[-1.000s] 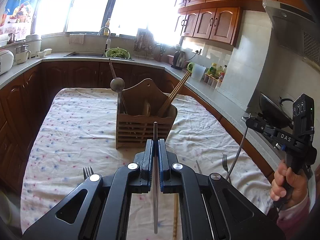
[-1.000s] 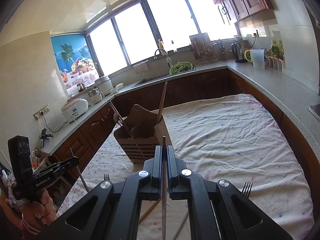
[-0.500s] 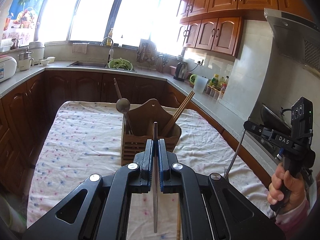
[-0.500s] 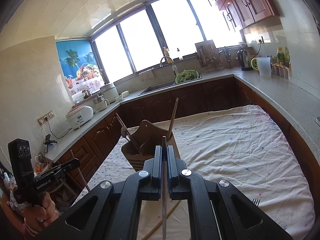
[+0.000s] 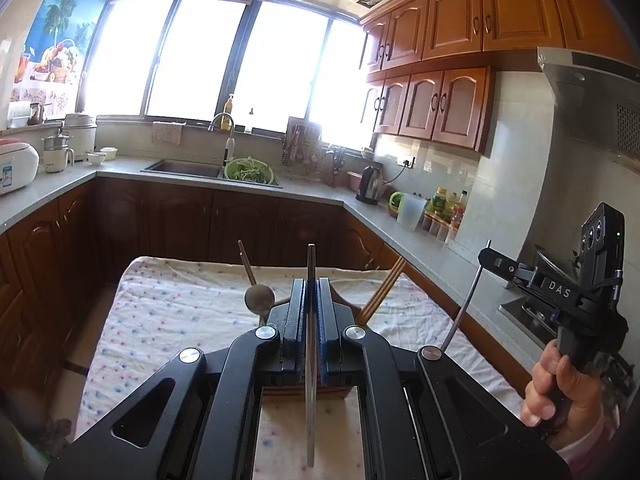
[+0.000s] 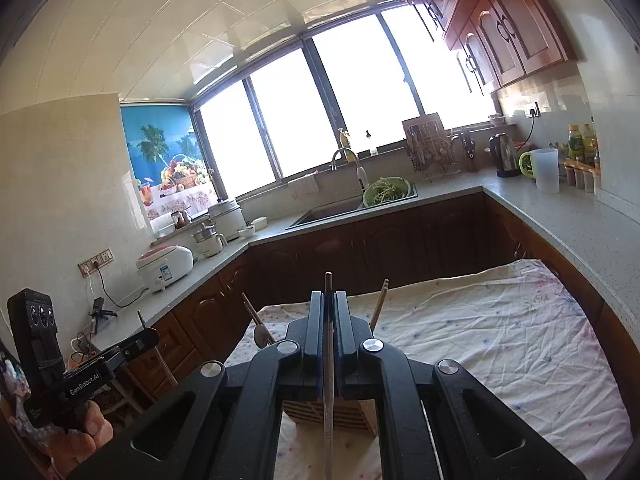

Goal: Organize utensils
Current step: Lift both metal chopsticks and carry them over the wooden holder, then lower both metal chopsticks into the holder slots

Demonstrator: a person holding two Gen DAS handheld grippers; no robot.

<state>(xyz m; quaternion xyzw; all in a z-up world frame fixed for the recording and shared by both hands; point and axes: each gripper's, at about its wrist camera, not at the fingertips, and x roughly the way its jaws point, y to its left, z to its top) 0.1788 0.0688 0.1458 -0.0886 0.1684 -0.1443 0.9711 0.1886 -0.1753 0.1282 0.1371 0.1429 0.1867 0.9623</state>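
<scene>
Your left gripper [image 5: 311, 312] is closed tight on a thin metal utensil [image 5: 310, 380]. The handle end stands up above the fingers, and the rest runs down between the two arms of the tool toward the camera. Its working end is out of the frame, so I cannot say if it is a fork or a knife.

Your right gripper [image 6: 329, 328] is closed in the same way on a second thin metal utensil [image 6: 328, 400], also held upright between the pads.

The wooden utensil holder [image 6: 332, 412] stands on the table with the dotted cloth [image 6: 500, 344], directly in front of both grippers and mostly hidden behind them. A ladle [image 5: 259, 298] and a pair of chopsticks [image 5: 382, 290] already stick up out of it, the ladle on the left side and the chopsticks on the right.

In the left wrist view your right hand [image 5: 560, 388] holds its tool at the right edge, beside the table, with the metal utensil hanging down from it.
</scene>
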